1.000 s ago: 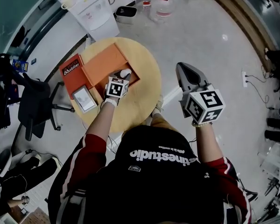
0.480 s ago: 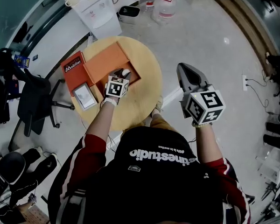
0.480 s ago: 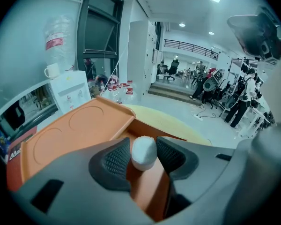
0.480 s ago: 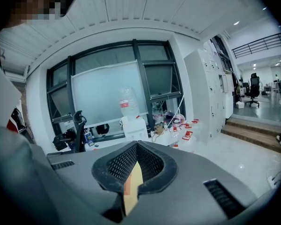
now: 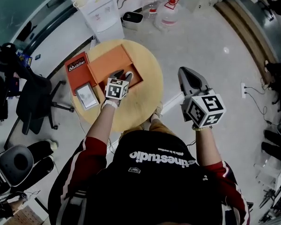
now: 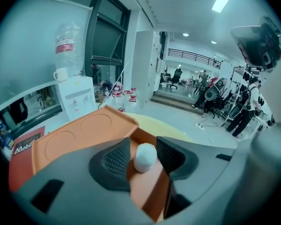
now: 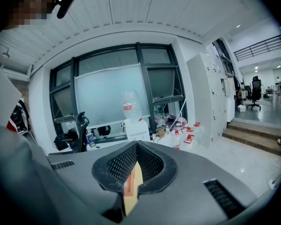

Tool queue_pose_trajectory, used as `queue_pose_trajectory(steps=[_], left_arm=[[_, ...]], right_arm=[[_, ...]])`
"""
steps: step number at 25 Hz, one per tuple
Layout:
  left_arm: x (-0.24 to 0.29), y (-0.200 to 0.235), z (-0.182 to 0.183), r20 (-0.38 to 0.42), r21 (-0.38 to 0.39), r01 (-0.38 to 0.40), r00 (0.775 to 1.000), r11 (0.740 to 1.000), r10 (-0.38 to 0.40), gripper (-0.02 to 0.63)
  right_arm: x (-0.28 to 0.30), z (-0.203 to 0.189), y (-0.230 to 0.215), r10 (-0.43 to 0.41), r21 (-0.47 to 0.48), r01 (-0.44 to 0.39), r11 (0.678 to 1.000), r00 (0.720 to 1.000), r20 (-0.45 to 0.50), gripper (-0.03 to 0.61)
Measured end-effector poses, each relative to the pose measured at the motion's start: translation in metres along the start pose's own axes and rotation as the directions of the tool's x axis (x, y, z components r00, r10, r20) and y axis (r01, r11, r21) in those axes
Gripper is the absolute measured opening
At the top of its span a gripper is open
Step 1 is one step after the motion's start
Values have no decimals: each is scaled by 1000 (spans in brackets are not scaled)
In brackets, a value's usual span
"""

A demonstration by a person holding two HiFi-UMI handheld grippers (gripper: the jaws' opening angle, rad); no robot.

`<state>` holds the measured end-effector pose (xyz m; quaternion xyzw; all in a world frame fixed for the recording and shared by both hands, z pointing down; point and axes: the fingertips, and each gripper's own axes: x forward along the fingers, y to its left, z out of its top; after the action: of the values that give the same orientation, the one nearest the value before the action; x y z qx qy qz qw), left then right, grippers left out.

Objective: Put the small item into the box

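The orange box (image 5: pixel 107 62) lies open on the round wooden table (image 5: pixel 145 97), its flat lid to the left and its tray (image 5: pixel 136 80) to the right. My left gripper (image 5: pixel 123 74) hangs over the tray, shut on a small white item (image 5: pixel 128 73). In the left gripper view the white item (image 6: pixel 145 157) sits between both ribbed pads of the left gripper (image 6: pixel 141 156), just above the orange tray floor (image 6: pixel 150 191). My right gripper (image 5: pixel 185 72) is held in the air well right of the table, jaws together and holding nothing; the right gripper (image 7: pixel 136 165) shows only a thin slit.
An orange booklet (image 5: pixel 77 68) and a white card (image 5: pixel 87 96) lie on the table's left side. A water dispenser (image 5: pixel 103 11) and water bottles (image 5: pixel 168 8) stand behind the table. An office chair (image 5: pixel 33 97) is on the left.
The head view has drifted slightly. My left gripper stays over the box tray with the white item. The right gripper has hardly moved.
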<state>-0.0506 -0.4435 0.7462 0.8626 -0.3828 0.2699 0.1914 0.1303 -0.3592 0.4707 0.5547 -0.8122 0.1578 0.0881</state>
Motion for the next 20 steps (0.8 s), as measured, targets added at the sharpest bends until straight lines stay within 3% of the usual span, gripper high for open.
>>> queue_pose_trajectory(steps=[20], left_arm=[[-71,-15,34,141,24,-15,990,1000,11,179]], right_arm=[[-36,23,37,8,-26,-6,1000,996,88,28]])
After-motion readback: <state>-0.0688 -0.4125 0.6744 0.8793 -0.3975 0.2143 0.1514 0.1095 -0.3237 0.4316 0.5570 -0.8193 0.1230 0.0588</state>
